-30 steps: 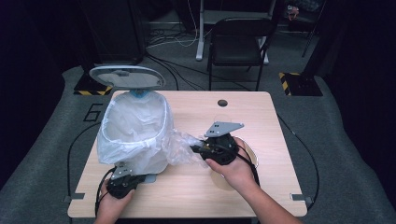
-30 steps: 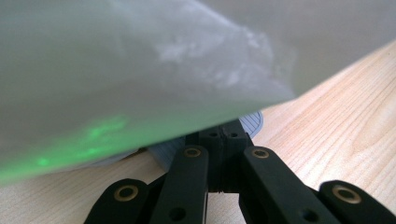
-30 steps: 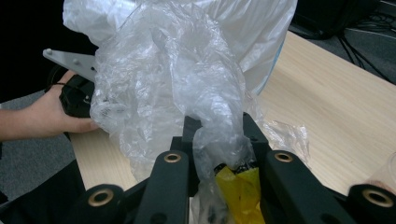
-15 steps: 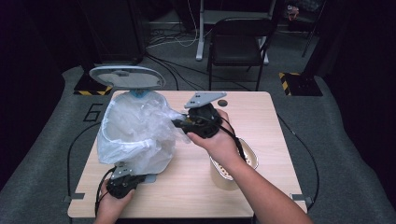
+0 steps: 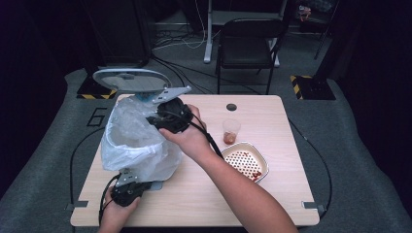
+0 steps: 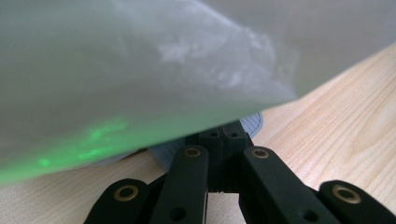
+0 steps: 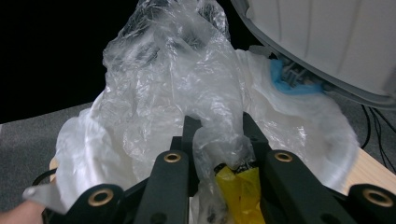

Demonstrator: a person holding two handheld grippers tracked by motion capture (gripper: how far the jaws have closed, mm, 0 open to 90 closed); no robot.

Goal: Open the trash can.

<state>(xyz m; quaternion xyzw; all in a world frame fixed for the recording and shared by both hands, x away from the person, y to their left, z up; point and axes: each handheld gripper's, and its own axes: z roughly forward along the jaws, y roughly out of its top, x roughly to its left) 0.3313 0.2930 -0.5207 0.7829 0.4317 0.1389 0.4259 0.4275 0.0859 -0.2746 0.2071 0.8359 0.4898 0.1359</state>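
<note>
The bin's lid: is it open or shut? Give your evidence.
Open. The lid stands tipped up behind the bag-lined bin, whose mouth is uncovered; the right hand-held gripper holds clear plastic over it.

my right gripper (image 5: 154,118) is black, its top plate grey. between its jaws i see clear, whitish crinkled plastic (image 7: 219,140) and a yellow scrap (image 7: 236,179) with dark print. the bag (image 5: 133,141) is milky white and see-through, with a blue bit (image 7: 280,74) at its rim. the lid (image 5: 130,80) is pale grey. my left gripper (image 5: 127,190) is black; a green glow (image 6: 88,140) tints the bag above it. the table (image 5: 272,111) is light wood grain. the cup (image 5: 231,131) is clear with red-orange dregs. the tray (image 5: 244,162) is cream, dotted red.
</note>
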